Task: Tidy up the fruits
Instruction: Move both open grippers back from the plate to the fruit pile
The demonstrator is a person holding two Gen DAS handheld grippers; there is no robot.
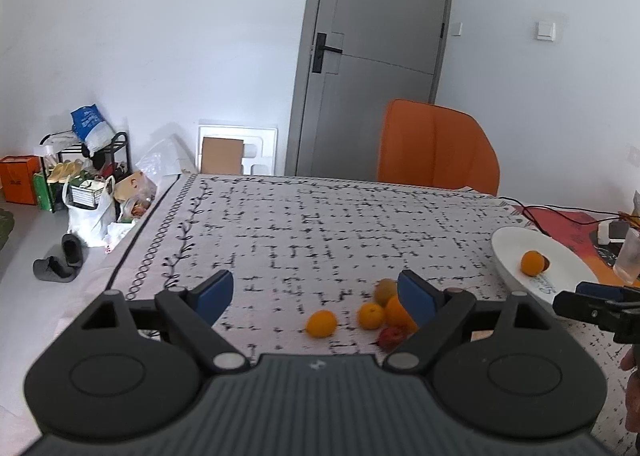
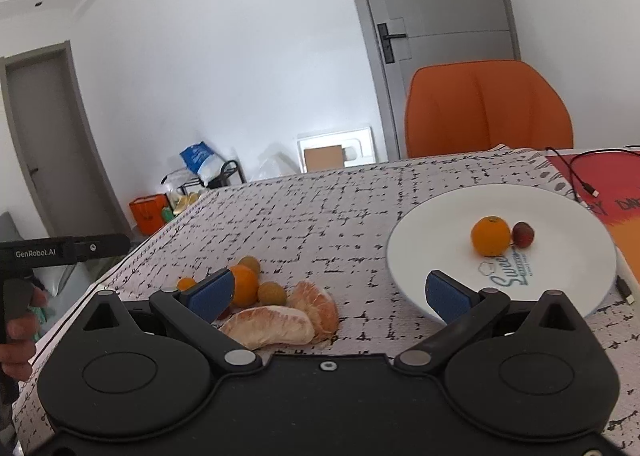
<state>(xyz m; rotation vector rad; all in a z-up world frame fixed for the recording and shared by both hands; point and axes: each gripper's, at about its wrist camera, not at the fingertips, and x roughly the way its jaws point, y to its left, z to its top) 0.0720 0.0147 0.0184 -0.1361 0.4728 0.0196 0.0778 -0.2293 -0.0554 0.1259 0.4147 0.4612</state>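
Both hand-held grippers (image 1: 316, 294) (image 2: 336, 294) spread apart, round glossy orange (image 2: 491, 236) on smooth white plate (image 2: 440, 224)

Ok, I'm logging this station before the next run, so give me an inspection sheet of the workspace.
Surface: table under a black-and-white patterned cloth.
Job's things: white plate holds an orange and a small red fruit; loose fruit pile and peeled citrus segments lie on the cloth.
Clutter: clear cup near the plate.
Grippers: left hand-held gripper open, empty; right hand-held gripper open, empty.
Cables: black cable on the red mat.
Surroundings: orange chair, grey door, bags on the floor.
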